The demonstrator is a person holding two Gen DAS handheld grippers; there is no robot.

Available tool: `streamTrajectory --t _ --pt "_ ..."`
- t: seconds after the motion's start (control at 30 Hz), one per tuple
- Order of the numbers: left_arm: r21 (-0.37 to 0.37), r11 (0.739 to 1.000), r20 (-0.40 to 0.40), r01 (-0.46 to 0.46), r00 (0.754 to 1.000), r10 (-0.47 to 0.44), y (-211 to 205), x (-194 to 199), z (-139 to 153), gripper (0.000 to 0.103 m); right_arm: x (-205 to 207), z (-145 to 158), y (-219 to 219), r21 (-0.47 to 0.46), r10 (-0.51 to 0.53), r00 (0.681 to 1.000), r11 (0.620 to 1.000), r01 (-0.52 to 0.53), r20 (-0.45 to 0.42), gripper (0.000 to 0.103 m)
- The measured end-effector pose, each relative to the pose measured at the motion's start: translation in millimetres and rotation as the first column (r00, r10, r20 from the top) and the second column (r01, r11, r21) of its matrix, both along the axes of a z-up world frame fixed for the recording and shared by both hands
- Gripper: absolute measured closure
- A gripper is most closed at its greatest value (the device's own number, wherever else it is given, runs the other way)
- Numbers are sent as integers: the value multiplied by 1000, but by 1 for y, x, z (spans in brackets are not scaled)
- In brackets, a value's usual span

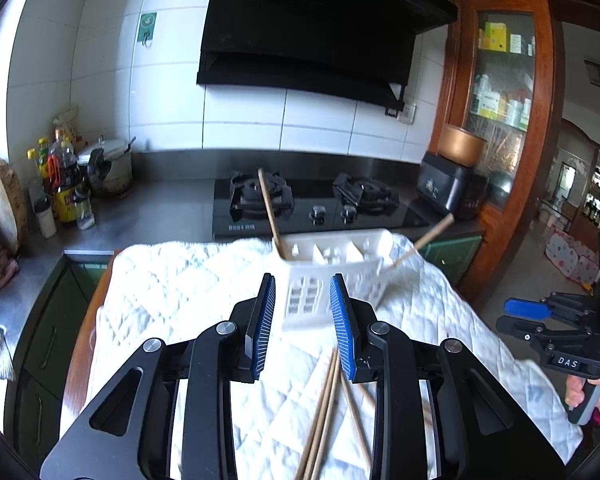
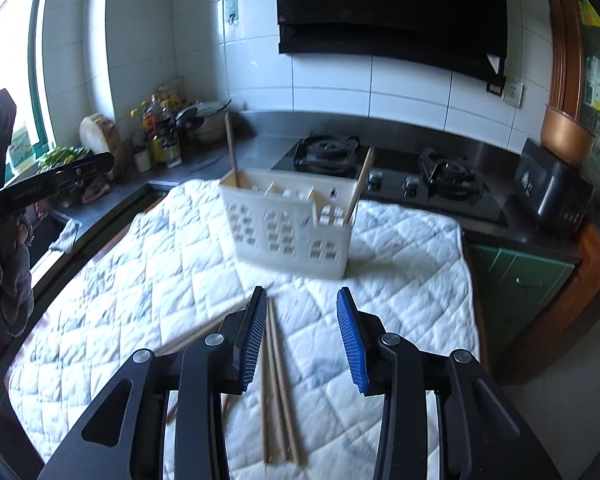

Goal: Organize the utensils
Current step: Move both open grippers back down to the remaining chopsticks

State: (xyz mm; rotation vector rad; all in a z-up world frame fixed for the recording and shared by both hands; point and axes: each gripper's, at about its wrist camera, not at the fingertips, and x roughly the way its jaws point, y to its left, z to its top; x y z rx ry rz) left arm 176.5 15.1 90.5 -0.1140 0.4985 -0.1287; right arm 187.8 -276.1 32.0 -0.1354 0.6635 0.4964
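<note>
A white slotted utensil holder [image 1: 332, 268] [image 2: 288, 224] stands on a white quilted cloth [image 1: 180, 280] [image 2: 140, 280]. One wooden chopstick [image 1: 269, 208] [image 2: 230, 140] stands in its left end and another [image 1: 428, 238] [image 2: 360, 188] leans out of its right end. Several loose chopsticks [image 1: 324, 412] [image 2: 278, 380] lie on the cloth close to me. My left gripper [image 1: 303, 292] is open and empty, just short of the holder. My right gripper [image 2: 302, 308] is open and empty above the loose chopsticks, and also shows at the right edge of the left wrist view [image 1: 528, 312].
Behind the cloth is a black gas hob [image 1: 316, 204] [image 2: 384, 168] on a steel counter. Bottles and a pot [image 1: 72, 184] [image 2: 164, 132] stand at the back left. A black appliance [image 1: 448, 188] [image 2: 552, 196] sits at the right, by a wooden cabinet [image 1: 500, 120].
</note>
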Motion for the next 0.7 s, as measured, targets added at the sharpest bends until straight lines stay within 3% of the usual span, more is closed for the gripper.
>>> streamTrajectory --t 0.23,0.47,0.53,0.7 --pt "1 1000 -126 21 992 -21 9 -38 -69 74 -44 -47 -1 -15 7 1000 1000 -7 -24 67" --pt "27 994 -272 106 958 -94 -1 -44 -134 75 -53 -78 -8 -8 -9 997 1000 8 -79 67" --pt "47 990 -298 132 948 -112 -6 -42 -147 84 -53 -85 -9 -13 -10 995 1000 9 -96 67" --pt "58 987 -352 152 928 -122 -9 -30 -166 90 -47 -95 -14 -18 -19 993 1000 17 -117 67"
